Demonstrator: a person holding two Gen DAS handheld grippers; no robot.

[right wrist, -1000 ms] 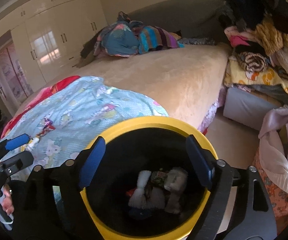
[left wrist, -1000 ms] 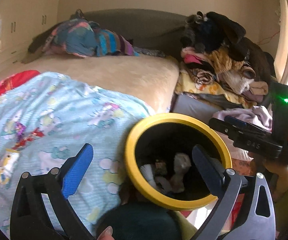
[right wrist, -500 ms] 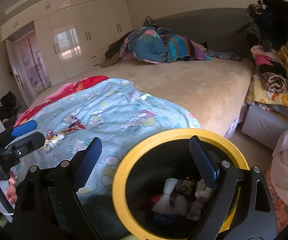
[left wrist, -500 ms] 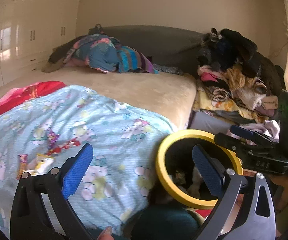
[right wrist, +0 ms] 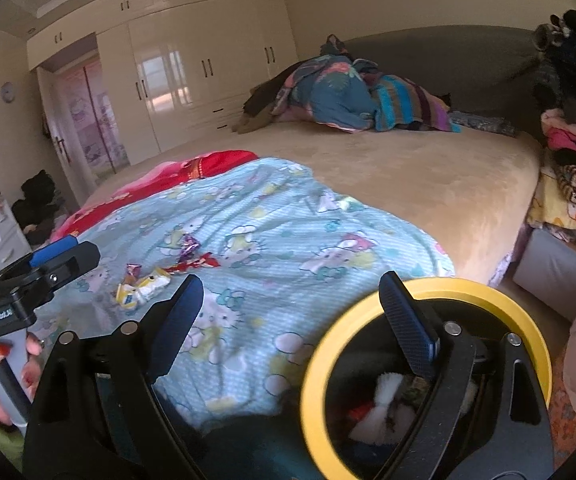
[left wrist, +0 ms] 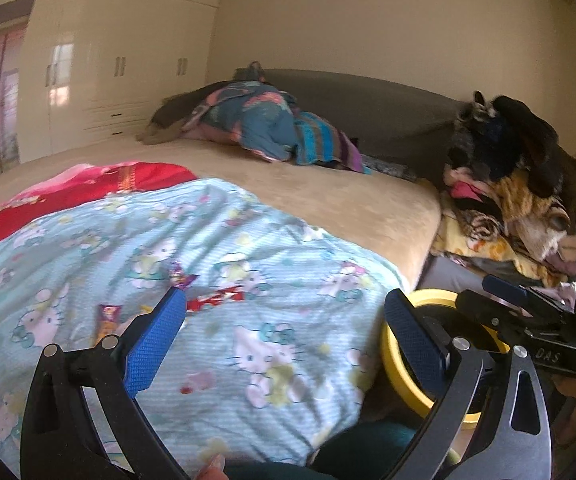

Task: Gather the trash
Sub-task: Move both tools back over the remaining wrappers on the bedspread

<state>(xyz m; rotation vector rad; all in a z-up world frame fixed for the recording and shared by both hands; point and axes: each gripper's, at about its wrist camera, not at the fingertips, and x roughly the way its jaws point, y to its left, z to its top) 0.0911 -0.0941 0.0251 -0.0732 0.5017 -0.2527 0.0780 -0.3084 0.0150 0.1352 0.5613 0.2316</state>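
Observation:
Several candy wrappers lie on the light blue cartoon blanket (left wrist: 247, 264): a red one (left wrist: 215, 295), a purple one (left wrist: 178, 270) and an orange one (left wrist: 105, 322). In the right wrist view they show as red (right wrist: 195, 263), purple (right wrist: 188, 245) and yellow-white (right wrist: 143, 286). A black bin with a yellow rim (right wrist: 428, 376) stands by the bed edge and holds crumpled white trash (right wrist: 380, 404). My left gripper (left wrist: 283, 332) is open and empty over the blanket, near the wrappers. My right gripper (right wrist: 288, 312) is open and empty, its right finger over the bin.
The beige bed (right wrist: 428, 168) carries a heap of striped and blue bedding (right wrist: 352, 96) at the far end. A tall pile of clothes (left wrist: 516, 184) stands right of the bed. White wardrobes (right wrist: 191, 64) line the far wall. A red blanket (left wrist: 87, 188) lies at left.
Both grippers have swung left and up, away from the bin and toward the wrappers on the blanket. The bin has slid to the right in both views. Both stay open.

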